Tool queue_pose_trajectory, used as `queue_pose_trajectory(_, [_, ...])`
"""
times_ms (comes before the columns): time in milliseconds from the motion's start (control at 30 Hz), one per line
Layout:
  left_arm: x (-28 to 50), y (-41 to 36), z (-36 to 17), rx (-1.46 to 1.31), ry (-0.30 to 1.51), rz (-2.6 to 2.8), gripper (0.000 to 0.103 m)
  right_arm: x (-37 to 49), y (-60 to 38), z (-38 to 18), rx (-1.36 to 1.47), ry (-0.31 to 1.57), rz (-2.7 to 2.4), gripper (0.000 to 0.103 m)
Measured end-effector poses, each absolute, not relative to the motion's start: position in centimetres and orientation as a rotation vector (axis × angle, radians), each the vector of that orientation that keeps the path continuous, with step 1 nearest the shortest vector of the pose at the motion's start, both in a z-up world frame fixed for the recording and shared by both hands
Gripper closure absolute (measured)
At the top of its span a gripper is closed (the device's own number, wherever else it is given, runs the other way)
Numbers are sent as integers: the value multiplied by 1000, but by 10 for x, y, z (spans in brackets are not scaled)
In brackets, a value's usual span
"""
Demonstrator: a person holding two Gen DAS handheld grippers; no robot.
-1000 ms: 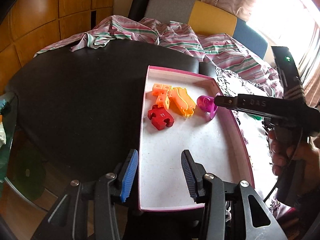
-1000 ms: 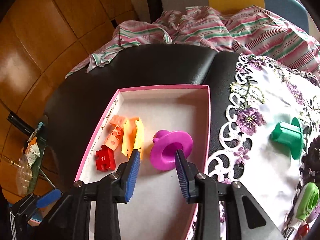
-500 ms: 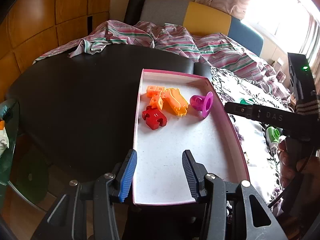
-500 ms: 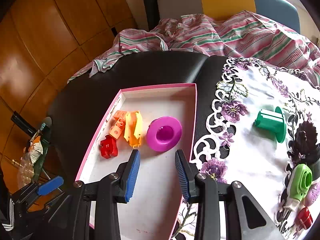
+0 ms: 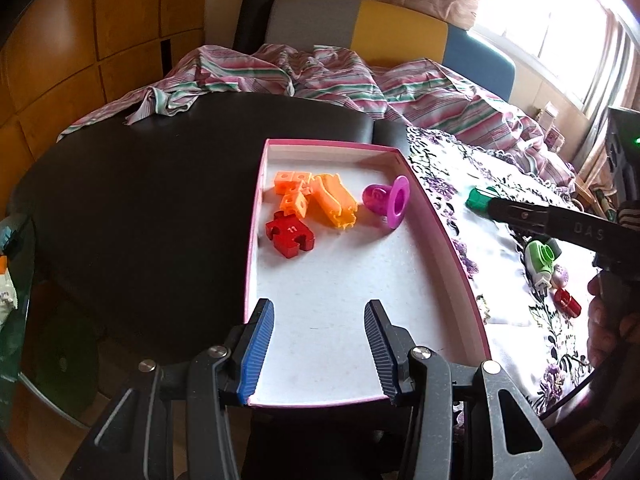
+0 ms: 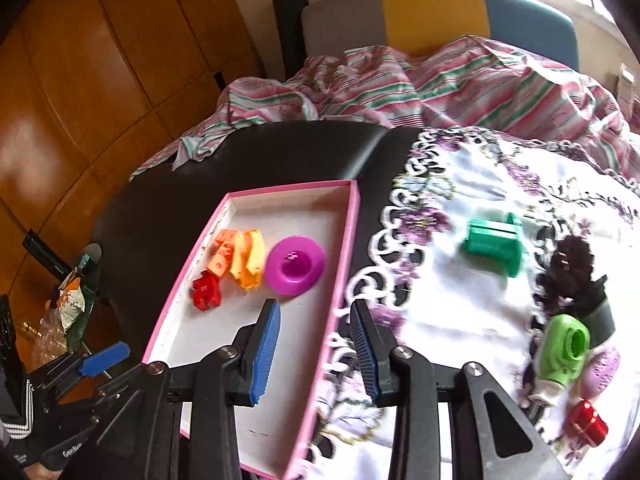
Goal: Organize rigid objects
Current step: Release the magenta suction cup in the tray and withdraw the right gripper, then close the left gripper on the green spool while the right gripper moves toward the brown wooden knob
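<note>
A pink-rimmed white tray [image 5: 448, 240] [image 6: 344, 248] lies on the black table. In it are a magenta flanged spool [image 5: 388, 200] [image 6: 295, 265], orange blocks [image 5: 294, 192] [image 6: 222, 252], a yellow-orange piece [image 5: 335, 204] [image 6: 249, 260] and a red puzzle piece [image 5: 290, 234] [image 6: 206, 290]. My left gripper [image 5: 318, 350] is open and empty over the tray's near end. My right gripper [image 6: 314, 354] is open and empty over the tray's right rim. A green spool [image 6: 494, 242] [image 5: 478, 200], a light-green toy [image 6: 562, 350] [image 5: 540, 258] and a red cylinder [image 6: 586, 428] [image 5: 567, 301] lie on the floral cloth.
A striped blanket [image 5: 320, 80] is bunched along the table's far edge before a sofa. The white floral cloth [image 6: 460, 288] covers the table's right half. A lilac oval piece [image 6: 600, 372] lies by the light-green toy. A glass side table with clutter [image 6: 68, 304] stands at the left.
My right gripper has let go of the magenta spool in the tray and drawn back to the right, over the tray's rim. My left gripper has barely moved.
</note>
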State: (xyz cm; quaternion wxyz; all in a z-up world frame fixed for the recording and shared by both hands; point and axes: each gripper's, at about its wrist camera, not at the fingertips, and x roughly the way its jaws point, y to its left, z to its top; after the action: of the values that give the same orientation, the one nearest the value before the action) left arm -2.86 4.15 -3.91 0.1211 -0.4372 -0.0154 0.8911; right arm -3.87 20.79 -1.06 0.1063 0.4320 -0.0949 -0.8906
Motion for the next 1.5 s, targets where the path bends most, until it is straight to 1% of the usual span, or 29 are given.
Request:
queue_pose_trajectory(400, [-27,64,-39,-1262,6,2550,55,-3,329,0,1331,-469,-2856,67])
queue_pose_trajectory(600, [-30,84,-34,-1238,39,2518,55,18,401,-2,1364,-631,-3024,67])
queue_pose_trajectory(700, [-33,99,-30,-1225,62,2489,51,29,435,-10,1367,-749,-3106,65])
queue_pose_trajectory(767, [-37,111,-26,-1209,91,2470,51,40,455,-20,1352,-886,-3130,65])
queue_pose_trajectory(800, [-39,119,-23,-1199,103,2457,48,43,465,-26,1364,-961,-3121,65])
queue_pose_trajectory(833, [-42,126,-21,-1191,109,2445,41,44,472,-30,1395,-1039,-3098,65])
queue_pose_trajectory(867, [-45,135,-18,-1182,110,2433,38,47,478,-30,1372,-1099,-3088,65])
queue_pose_trajectory(900, [-49,143,-15,-1174,111,2425,36,49,482,-28,1342,-1120,-3098,65])
queue_pose_trajectory(1067, [-69,187,-7,-1155,143,2359,35,49,482,-26,1329,-1107,-3090,63])
queue_pose_trajectory(1133, [-79,207,-8,-1159,179,2335,29,45,478,-27,1344,-1082,-3080,62])
queue_pose_trajectory(1233, [-97,230,-12,-1197,192,2303,24,43,473,-28,1343,-1064,-3063,61])
queue_pose_trajectory(1267, [-104,237,-14,-1219,183,2287,23,43,473,-28,1343,-1061,-3057,61])
queue_pose_trajectory(1333, [-120,250,-20,-1269,157,2267,16,42,472,-28,1343,-1064,-3045,61])
queue_pose_trajectory(1367, [-125,254,-23,-1287,143,2264,15,42,472,-28,1343,-1066,-3039,61])
queue_pose_trajectory(1433, [-140,267,-29,-1332,103,2239,10,41,473,-29,1344,-1073,-3029,61])
queue_pose_trajectory(1500, [-155,279,-36,-1374,74,2229,9,40,472,-30,1344,-1077,-3016,61])
